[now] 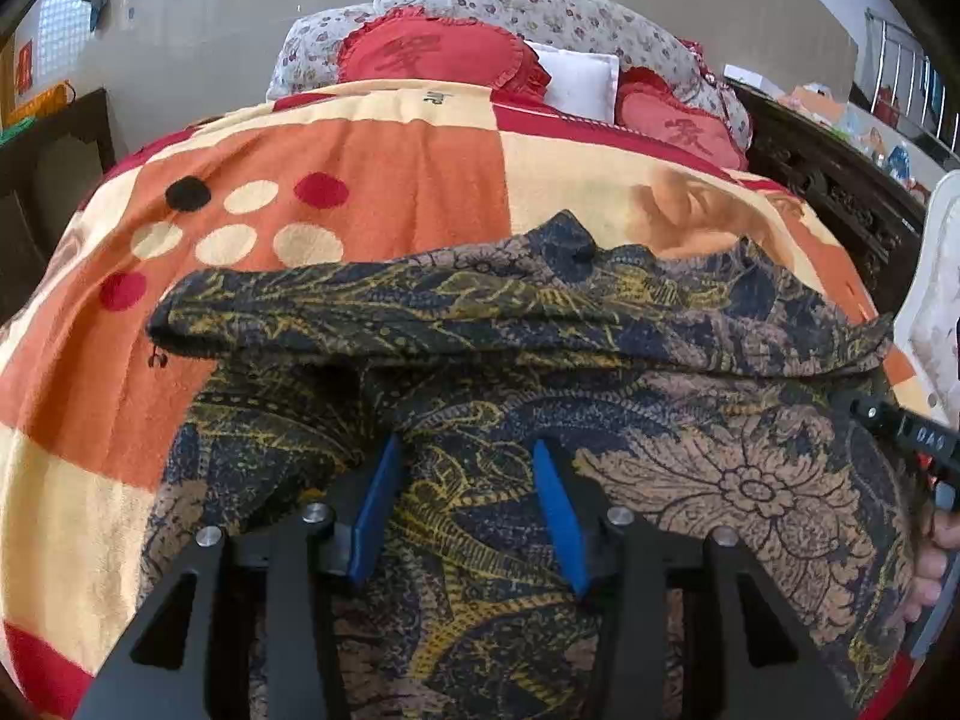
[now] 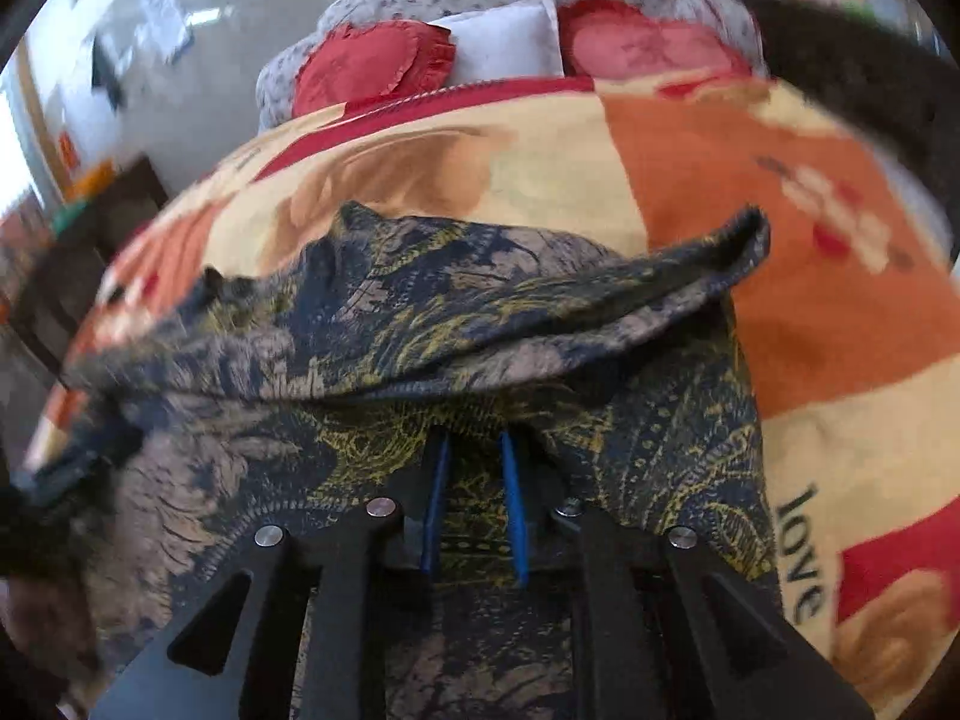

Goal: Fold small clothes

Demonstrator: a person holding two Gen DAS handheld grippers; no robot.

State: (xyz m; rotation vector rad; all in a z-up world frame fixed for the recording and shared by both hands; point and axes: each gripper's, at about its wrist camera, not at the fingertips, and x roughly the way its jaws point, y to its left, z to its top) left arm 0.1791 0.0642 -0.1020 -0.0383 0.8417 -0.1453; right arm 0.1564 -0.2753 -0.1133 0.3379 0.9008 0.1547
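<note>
Garment [image 1: 600, 360]: patterned, far edge folded toward the grippers, lying on the blanket [image 1: 390, 168].
Left gripper [image 1: 462, 468]: fingers half apart, empty, over the cloth.
Right gripper [image 2: 474, 456]: fingers narrow, gripping nothing.

Garment [image 1: 600, 330]: thin matt printed cloth, soft folds. Blanket [image 1: 420, 156]: fuzzy matt fleece. Left gripper [image 1: 468, 510]: matt black arms w/ shiny metal bolts; fingers [image 1: 378, 510] smooth blue plastic. Cushions [image 1: 432, 54]: frilled red fabric.

A bed carries everything, covered by an orange, cream and red blanket [image 1: 384, 144]. A dark patterned garment [image 1: 690, 420] lies on the blanket. Beyond the garment, red cushions [image 1: 432, 57] and a white pillow [image 1: 585, 81] rest.
</note>
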